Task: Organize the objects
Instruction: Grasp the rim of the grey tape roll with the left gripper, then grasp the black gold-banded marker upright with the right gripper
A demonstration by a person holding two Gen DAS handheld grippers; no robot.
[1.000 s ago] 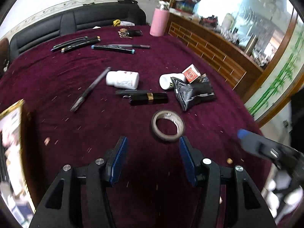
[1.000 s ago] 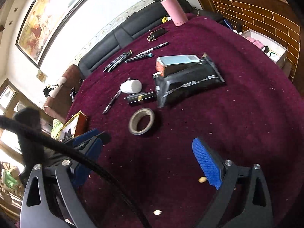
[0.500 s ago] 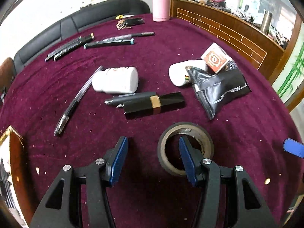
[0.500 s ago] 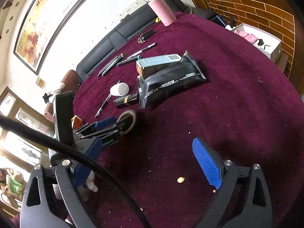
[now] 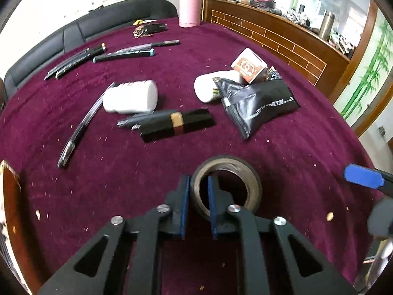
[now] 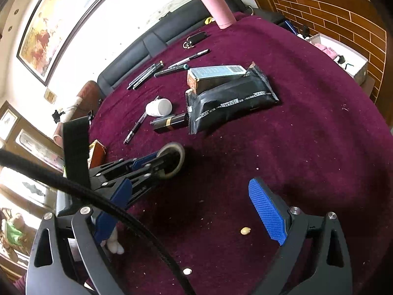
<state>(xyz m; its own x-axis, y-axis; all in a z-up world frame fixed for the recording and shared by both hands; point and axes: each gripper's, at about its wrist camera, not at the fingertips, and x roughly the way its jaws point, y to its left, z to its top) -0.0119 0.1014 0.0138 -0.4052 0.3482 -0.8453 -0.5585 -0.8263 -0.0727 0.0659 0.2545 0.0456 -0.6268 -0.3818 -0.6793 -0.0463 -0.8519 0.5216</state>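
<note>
The left gripper (image 5: pixel 198 196), black-framed with blue ribbed pads, points steeply down at the table. Its jaws are closing, one pad outside and one inside the wall of a brown ring-shaped roll of tape (image 5: pixel 248 184); the pads appear to press the wall, though the contact is partly hidden. The right gripper (image 6: pixel 189 211), of the same build, hangs above the cloth with its jaws wide apart and nothing between them.
</note>
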